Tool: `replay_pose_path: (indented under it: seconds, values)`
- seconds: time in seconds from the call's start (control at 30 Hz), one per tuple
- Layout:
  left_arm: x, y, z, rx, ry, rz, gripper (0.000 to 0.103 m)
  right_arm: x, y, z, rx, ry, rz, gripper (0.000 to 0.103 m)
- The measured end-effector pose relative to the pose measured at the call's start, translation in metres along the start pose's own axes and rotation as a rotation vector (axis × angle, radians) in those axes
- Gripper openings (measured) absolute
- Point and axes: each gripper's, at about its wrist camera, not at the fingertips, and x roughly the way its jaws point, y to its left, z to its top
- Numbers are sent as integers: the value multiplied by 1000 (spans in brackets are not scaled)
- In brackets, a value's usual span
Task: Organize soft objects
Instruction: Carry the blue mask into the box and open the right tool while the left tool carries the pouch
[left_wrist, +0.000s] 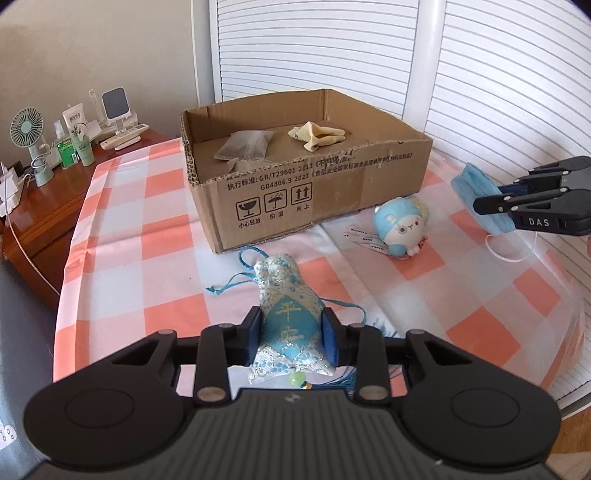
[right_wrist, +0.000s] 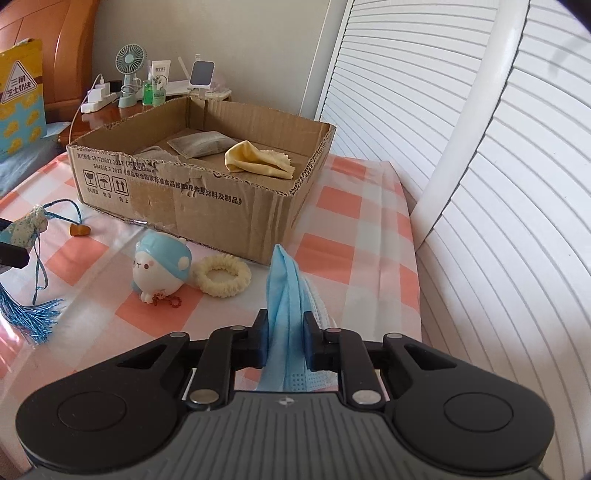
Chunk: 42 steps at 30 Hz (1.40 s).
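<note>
sachet (left_wrist: 290, 325) pinched in left hand-held gripper (left_wrist: 291, 334) (lifted)

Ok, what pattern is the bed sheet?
Orange-pink and white checks on the bed sheet, clearest in the left wrist view.

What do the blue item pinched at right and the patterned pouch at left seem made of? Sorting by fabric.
Pleated light-blue face mask: likely matte nonwoven, showing embossed edge and elastic loop. Blue-and-white embroidered sachet: probably glossy brocade, with metallic glints and woven characters.

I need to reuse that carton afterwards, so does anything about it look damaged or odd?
Yes. The open brown cardboard box has a ragged, torn top edge on its printed front wall, with the outer paper peeled away in patches. It still stands square on the checked cloth.
</note>
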Motion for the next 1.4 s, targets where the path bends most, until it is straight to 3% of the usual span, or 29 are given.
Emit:
replay_pose_path:
  seconds: [0.43,0.7,0.93,1.23,1.33,1.37,1.4]
  values:
    - [-49,-4,16,100,13,-74,32,-38,1,8,-24,-41,60,21]
    - [-69,-1,28,119,-47,-83,32,-50,7,54,-81,-128,83,21]
    - [-70,9,34,116,-63,-75,32,-22,8,117,-79,-182,103,21]
    - [-64,20,38,114,-66,-59,32,42,5,163,-42,-131,103,22]
    - [-61,23,40,102,-67,-62,32,61,4,163,-26,-83,103,38]
    - [-61,23,40,99,-67,-63,32,65,4,161,-17,-73,101,63]
    - [-60,24,41,97,-70,-63,32,68,3,158,-12,-67,98,80]
